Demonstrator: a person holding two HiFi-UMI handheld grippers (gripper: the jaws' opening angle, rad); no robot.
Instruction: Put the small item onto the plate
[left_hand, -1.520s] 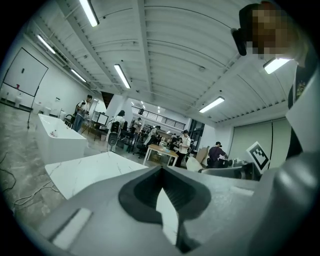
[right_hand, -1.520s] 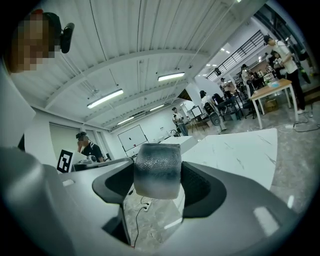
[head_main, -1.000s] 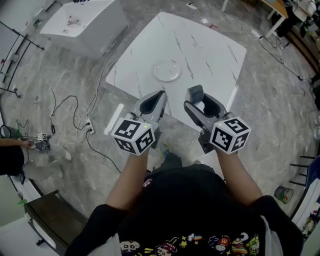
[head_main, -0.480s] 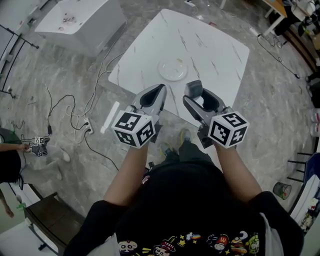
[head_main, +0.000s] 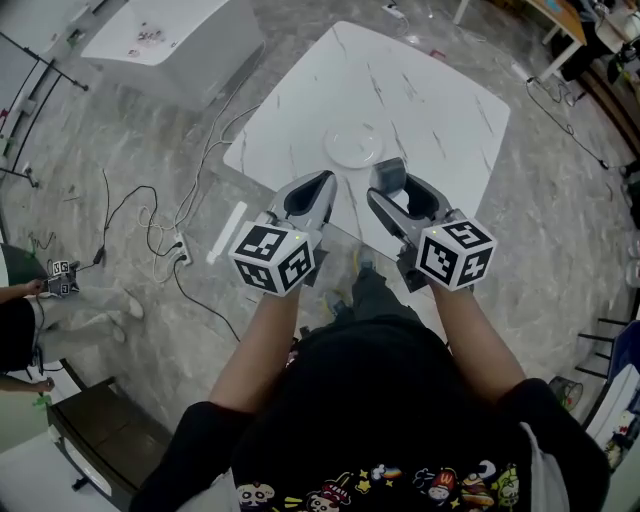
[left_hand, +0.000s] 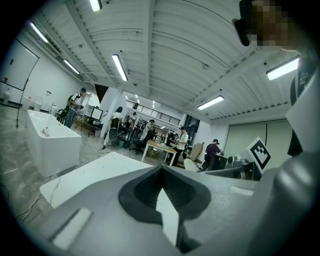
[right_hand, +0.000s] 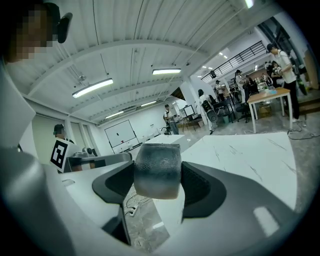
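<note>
A round white plate lies on the white marble table, just beyond both grippers. My right gripper is shut on a small grey block; in the right gripper view the block sits squarely between the two dark pads of that gripper, held in the air near the table's near edge. My left gripper is held beside it, left of the block, jaws closed together with nothing in them. In the left gripper view the left gripper points over the table.
A white cabinet stands at the far left. Cables and a white strip lie on the floor left of the table. A person is at the left edge, a dark bench below.
The table and plate have drifted slightly right and nearer in the head view. Both grippers keep their pose, the right one still holding the block. The person at the left edge has moved.
</note>
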